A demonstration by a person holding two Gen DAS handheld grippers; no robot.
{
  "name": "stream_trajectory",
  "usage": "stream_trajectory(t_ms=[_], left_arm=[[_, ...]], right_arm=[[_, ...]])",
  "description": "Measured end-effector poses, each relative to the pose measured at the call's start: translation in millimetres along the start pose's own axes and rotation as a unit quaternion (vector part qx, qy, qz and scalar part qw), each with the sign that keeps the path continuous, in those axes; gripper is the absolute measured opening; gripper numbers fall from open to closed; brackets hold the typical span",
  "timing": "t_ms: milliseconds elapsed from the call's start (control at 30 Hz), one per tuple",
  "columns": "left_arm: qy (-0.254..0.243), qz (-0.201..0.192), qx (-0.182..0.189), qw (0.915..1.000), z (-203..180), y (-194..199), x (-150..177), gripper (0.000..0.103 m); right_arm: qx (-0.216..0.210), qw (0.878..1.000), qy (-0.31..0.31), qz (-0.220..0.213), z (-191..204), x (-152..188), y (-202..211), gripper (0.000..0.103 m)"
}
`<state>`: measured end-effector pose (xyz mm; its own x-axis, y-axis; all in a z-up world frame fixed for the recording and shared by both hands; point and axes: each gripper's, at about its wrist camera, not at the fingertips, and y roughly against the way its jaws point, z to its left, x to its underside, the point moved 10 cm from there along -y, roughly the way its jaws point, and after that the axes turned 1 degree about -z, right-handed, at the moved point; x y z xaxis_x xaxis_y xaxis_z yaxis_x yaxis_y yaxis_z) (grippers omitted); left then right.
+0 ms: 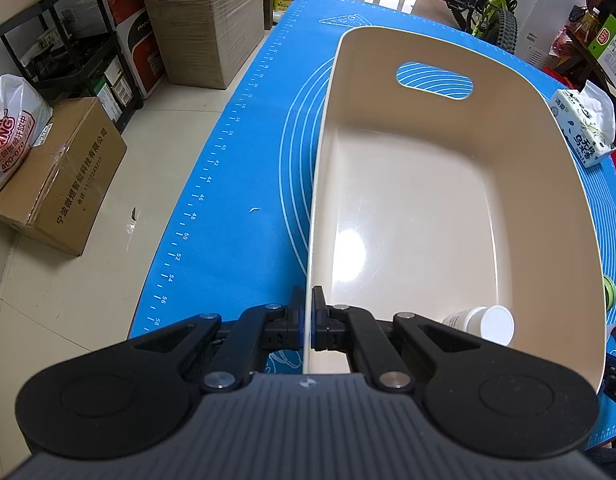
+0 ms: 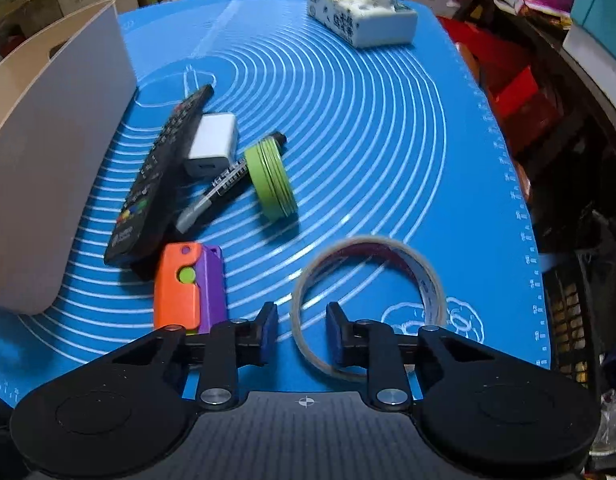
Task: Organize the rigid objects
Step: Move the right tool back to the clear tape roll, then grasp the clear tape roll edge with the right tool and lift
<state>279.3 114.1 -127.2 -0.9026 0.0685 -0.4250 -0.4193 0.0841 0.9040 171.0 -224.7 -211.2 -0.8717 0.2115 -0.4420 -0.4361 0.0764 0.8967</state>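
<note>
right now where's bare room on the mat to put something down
The widest bare patch lies between the green tin and the tissue pack, running to the mat's right edge. Inside the bin the floor is bare apart from a white bottle. It is crowded by the remote.

Bare blue mat stretched open toward tissue pack, cream bin wall blocked left side, remote, charger, green tin crowded beside it.

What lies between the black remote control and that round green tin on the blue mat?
In the right wrist view, a white charger block and a black-and-grey marker pen lie between the remote control and the green tin, crowded together.
</note>
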Motion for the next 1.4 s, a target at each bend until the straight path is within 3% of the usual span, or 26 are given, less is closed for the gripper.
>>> stream_trajectory(t_ms=[100, 200, 367, 933, 1400], left_arm=[[0.0, 0.0, 0.0, 1.0, 0, 0, 0, 0.004], [0.0, 0.0, 0.0, 1.0, 0, 0, 0, 0.004], [0.0, 0.0, 0.0, 1.0, 0, 0, 0, 0.004], [-0.001, 0.002, -0.001, 1.0, -2, 0, 1, 0.004], [0.0, 0.002, 0.0, 1.0, -3, -1, 1, 0.004]], right_arm=[[0.0, 1.0, 0.007, -0.004, 3, -1, 1, 0.033], [0.01, 1.0, 0.022, -0.008, 5, -1, 1, 0.016], [0.01, 1.0, 0.012, -0.022, 2, -5, 6, 0.016], [0.002, 0.991, -0.038, -0.128, -8, -46, 66, 0.016], [-0.004, 0.981, -0.016, -0.192, 24, -91, 102, 0.016]])
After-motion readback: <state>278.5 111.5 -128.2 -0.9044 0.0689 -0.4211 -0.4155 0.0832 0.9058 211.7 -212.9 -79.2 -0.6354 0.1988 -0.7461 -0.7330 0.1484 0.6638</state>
